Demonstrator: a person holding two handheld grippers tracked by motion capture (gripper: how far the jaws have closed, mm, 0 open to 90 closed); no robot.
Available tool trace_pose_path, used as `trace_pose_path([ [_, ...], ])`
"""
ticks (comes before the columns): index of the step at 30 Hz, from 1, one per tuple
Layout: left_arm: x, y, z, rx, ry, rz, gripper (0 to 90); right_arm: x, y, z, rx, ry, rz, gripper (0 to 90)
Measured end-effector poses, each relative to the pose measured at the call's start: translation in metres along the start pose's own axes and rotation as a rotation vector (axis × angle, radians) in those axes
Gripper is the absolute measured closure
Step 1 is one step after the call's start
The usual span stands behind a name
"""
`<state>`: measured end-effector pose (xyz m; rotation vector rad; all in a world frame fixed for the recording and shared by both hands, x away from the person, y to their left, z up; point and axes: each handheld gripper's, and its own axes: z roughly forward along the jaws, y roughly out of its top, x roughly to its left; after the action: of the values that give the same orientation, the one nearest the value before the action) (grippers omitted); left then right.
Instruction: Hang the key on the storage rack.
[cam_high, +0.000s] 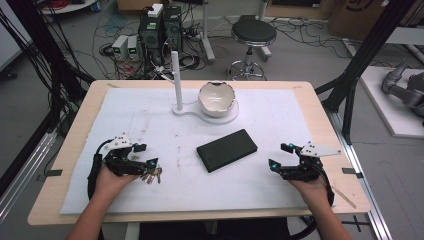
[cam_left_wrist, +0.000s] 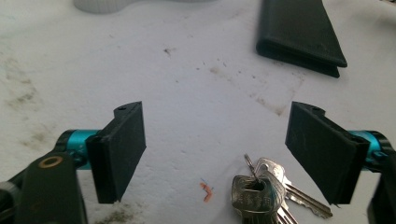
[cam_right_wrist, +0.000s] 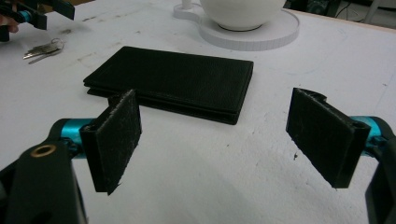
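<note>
- Bench (cam_high: 75, 150): pale wood top carrying a white mat (cam_high: 165, 195), stained with faint grey smudges, covering most of the surface.
- White stand (cam_high: 200, 111) at the far middle of the mat: flat base, upright white post (cam_high: 176, 80) at its left end, round white bowl (cam_high: 216, 98) with a chipped rim seated on its right end.
- Black wallet (cam_high: 227, 149): flat, closed, lying at a slant near the mat's centre, between the two grippers and well apart from both; also seen ahead of the right fingers in the right gripper view (cam_right_wrist: 173, 81) and at the top right of the left gripper view (cam_left_wrist: 299, 32).
- Left gripper (cam_high: 145, 155): held low at the near left of the mat, fingers (cam_left_wrist: 122, 149) spread wide, pinching nothing, keys lying on the mat between them toward the right-hand pad.
- Right gripper (cam_high: 280, 156): held low at the near right of the mat, fingers (cam_right_wrist: 116, 140) spread wide, bare mat between them, pointing toward the wallet.
- Bunch of keys (cam_left_wrist: 261, 193): silver, on a ring, flat on the mat just in front of the left gripper; seen in the high view (cam_high: 152, 175) right beside the left hand (cam_high: 112, 180); whether a pad touches it cannot be told.
- Tiny orange scrap (cam_left_wrist: 205, 192) on the mat just left of the keys.
</note>
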<state>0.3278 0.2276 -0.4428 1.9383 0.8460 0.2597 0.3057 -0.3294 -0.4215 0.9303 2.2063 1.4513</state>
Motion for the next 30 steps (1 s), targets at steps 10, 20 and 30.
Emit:
trace_pose_path([
  [10,-0.010,-0.002,0.009,0.105,-0.047,0.000,57.4,0.001,0.000,-0.001,-0.004,-0.004,-0.004,18.4],
  [20,-0.016,0.000,0.009,0.140,-0.051,0.001,79.5,0.002,0.000,0.000,0.004,0.001,-0.022,18.5],
  [30,-0.018,0.001,0.003,0.113,-0.064,0.005,87.8,0.004,0.000,0.002,0.010,0.009,-0.031,18.5],
])
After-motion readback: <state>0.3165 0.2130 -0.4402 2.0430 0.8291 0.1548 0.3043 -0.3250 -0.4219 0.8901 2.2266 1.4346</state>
